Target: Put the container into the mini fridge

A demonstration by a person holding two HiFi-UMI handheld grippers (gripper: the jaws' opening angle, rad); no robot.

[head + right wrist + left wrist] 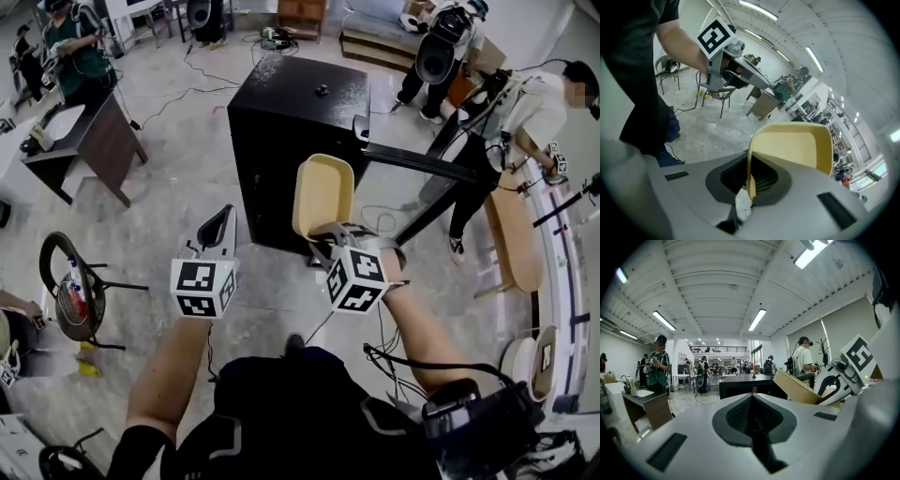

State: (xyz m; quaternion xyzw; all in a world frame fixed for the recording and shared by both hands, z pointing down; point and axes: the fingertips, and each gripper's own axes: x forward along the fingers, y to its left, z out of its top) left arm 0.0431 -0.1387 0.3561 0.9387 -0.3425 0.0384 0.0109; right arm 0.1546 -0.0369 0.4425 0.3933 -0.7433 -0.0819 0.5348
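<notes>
We have the right gripper (326, 242) clamped shut on one thin wall of the pale yellow shallow plastic container (323, 192). The container stands on edge in the air over the floor (178, 178), short of the black box-shaped mini fridge (295, 112) and not yet inside it. The left gripper (221, 221) hangs just beside it, jaws together on nothing, so it gives us no backup support. Main risk is the grip: we pinch only the rim and most of the container sticks out past the jaws, so a fast swing or a bump could pivot it or pull it free. Loose cables (319, 330) lie on the floor near our feet, and snagging one mid-step would jerk the arm. At the fridge, a dark panel (417, 159) juts from the right side, likely the open door, though we can't confirm the opening from here. If so, we must come round it, and the upright container could clip the door edge or frame on the way in. A person in a white shirt (525, 108) stands just past that panel, so a wide approach risks contact.
</notes>
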